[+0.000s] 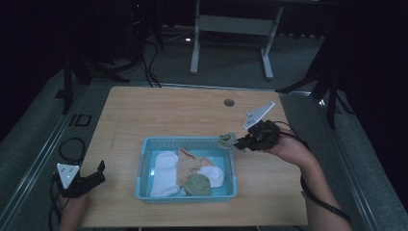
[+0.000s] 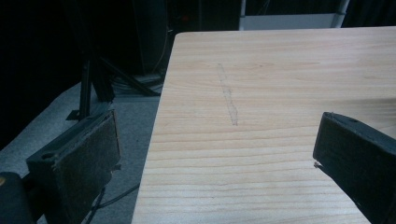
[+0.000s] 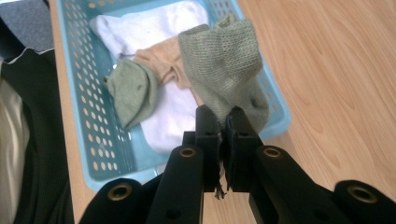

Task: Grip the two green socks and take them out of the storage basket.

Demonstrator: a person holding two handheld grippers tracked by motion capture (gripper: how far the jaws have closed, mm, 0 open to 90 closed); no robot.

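Dark surroundings are framing the light wooden table point(image 1: 192, 115) at which you are working, and the blue perforated basket point(image 1: 144, 166) is sitting on the table's near half.

Your right gripper point(image 3: 222, 122) is clamping its jaws together on a green knit sock point(image 3: 222, 65). You are holding this sock over the basket's right rim, and its open-weave fabric is hanging free above the rim.

Inside the basket, four more items are lying together:
- one green sock point(image 3: 130, 91), crumpled, at the near side;
- one tan sock point(image 1: 188, 166) in the middle, touching the green one;
- two white socks point(image 1: 164, 173), one left of the tan sock and one right of it.

Your left gripper point(image 1: 98, 173) is resting well to the left of the basket, at the table's left edge. Its jaws are standing wide apart, with bare wood showing between them.
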